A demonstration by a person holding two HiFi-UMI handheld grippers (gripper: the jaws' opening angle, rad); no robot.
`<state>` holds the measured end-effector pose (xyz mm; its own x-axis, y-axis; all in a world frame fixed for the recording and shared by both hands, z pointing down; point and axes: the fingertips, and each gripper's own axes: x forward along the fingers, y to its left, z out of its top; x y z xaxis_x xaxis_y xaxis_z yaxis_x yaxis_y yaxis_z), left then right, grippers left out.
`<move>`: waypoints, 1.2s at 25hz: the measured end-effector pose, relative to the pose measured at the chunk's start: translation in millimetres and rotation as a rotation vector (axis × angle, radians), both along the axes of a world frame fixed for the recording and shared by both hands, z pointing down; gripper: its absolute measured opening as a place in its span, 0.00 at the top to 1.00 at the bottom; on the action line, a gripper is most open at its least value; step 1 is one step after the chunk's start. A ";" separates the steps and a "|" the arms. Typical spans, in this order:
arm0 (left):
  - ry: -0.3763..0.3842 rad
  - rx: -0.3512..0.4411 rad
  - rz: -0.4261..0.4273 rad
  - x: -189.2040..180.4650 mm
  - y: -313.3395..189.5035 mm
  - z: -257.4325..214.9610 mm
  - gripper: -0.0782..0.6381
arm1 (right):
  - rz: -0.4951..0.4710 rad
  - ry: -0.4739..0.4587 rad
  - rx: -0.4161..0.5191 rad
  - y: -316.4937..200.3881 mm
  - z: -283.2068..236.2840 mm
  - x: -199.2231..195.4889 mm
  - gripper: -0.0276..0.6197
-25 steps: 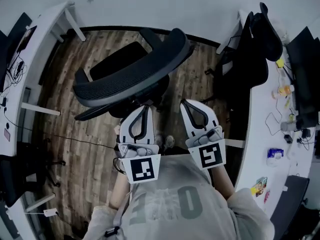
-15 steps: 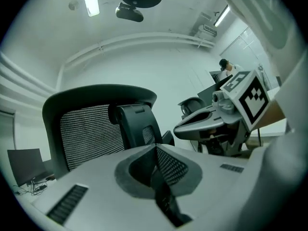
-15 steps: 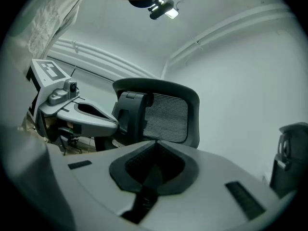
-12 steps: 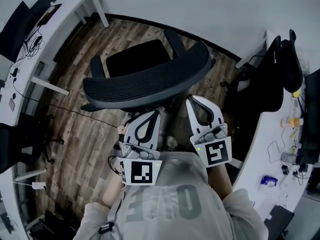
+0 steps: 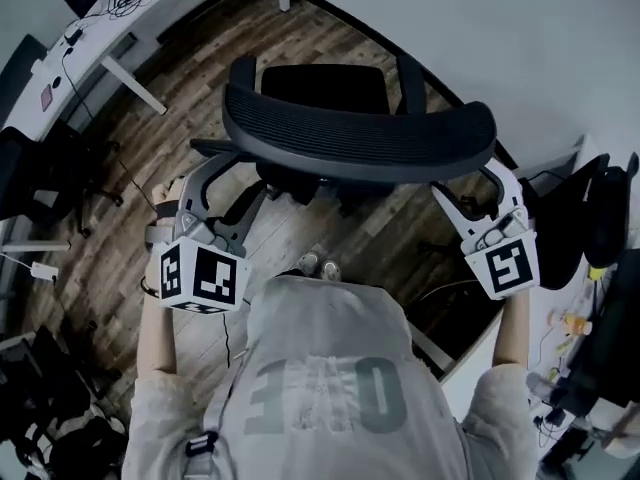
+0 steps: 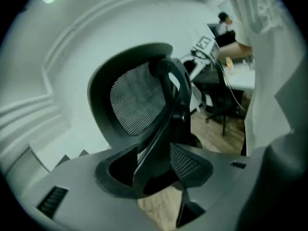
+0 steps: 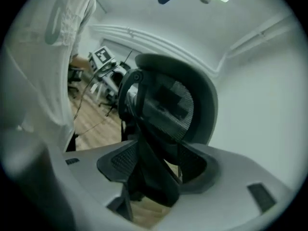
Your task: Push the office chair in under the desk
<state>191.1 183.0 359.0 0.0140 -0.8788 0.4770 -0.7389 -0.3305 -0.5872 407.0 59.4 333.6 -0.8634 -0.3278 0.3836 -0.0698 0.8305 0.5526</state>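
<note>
both grippers have just been opening and now stand spread wide. the left gripper (image 5: 225, 193) (image 6: 154, 177) has the left end of the office chair (image 5: 360, 138) backrest between its jaws, and the right gripper (image 5: 470, 188) (image 7: 154, 177) has the right end. in each gripper view the dark frame and mesh edge pass through the gap, with no squeeze to be seen; whether a pad touches the frame is hard to make out.

the chair stands on the wood floor (image 5: 110, 238) just in front of the person. its backrest runs long across the head view, dipping a little to the right, and the seat points away towards the pale wall (image 5: 520, 28). a white desk (image 5: 95, 38) lies well apart at the upper left.

the chair's base is hidden under seat and backrest, and the desk is cut off by the picture edge.
</note>
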 end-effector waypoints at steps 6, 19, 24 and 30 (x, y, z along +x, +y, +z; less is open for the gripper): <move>-0.350 -0.221 -0.040 -40.5 -11.0 14.3 0.61 | -0.089 0.406 0.068 -40.2 44.2 14.9 0.59; -0.502 -0.497 -0.016 -51.2 -23.6 46.7 0.65 | -0.131 0.618 0.198 -55.7 72.7 13.4 0.71; -0.466 -0.503 -0.009 -53.4 -23.2 47.3 0.65 | -0.164 0.614 0.155 -55.2 73.2 9.6 0.72; -0.456 -0.489 -0.054 -53.4 -28.6 47.6 0.64 | -0.205 0.580 0.154 -66.4 73.9 5.8 0.72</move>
<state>137.7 154.4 406.7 -0.3209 -0.5539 0.7683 -0.4756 -0.6072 -0.6365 412.8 -7.0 407.5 -0.5801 -0.2666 0.7697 0.4292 0.7030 0.5671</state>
